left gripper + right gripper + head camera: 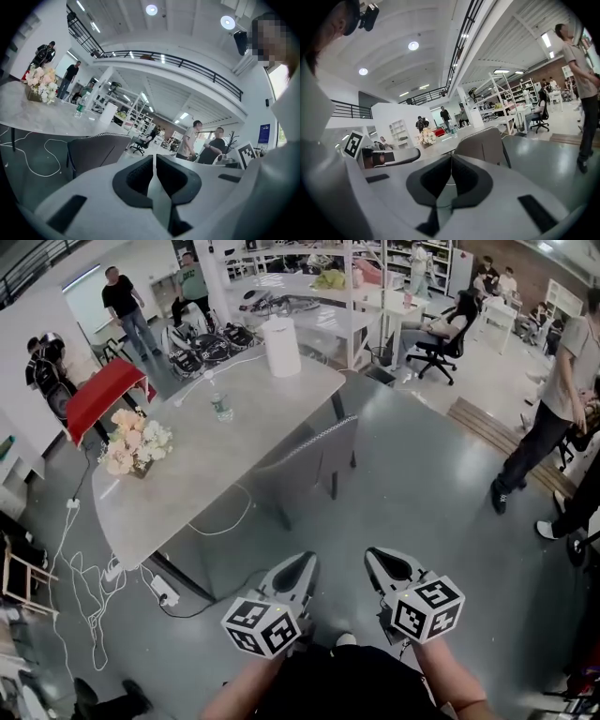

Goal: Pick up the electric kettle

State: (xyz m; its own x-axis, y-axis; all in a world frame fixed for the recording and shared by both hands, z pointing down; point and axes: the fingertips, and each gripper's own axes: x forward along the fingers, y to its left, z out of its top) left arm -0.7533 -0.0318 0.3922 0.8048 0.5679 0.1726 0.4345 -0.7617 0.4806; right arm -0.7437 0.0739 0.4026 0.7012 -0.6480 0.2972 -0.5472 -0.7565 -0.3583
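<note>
A tall white cylinder (279,346) stands at the far end of the grey table (244,427); from here I cannot tell whether it is the kettle. It also shows small in the left gripper view, white cylinder (108,112). Both grippers hang low over the floor, well short of the table. My left gripper (306,563) is shut and empty, its jaws meeting in the left gripper view (153,158). Beside it my right gripper (379,559) is likewise shut with nothing held (451,157).
On the table sit a flower bouquet (136,444) and a small bottle (221,407). A grey chair (314,460) is tucked at the table's near side. White cables (84,587) and a power strip (164,591) lie on the floor at left. People stand at right (553,409) and behind.
</note>
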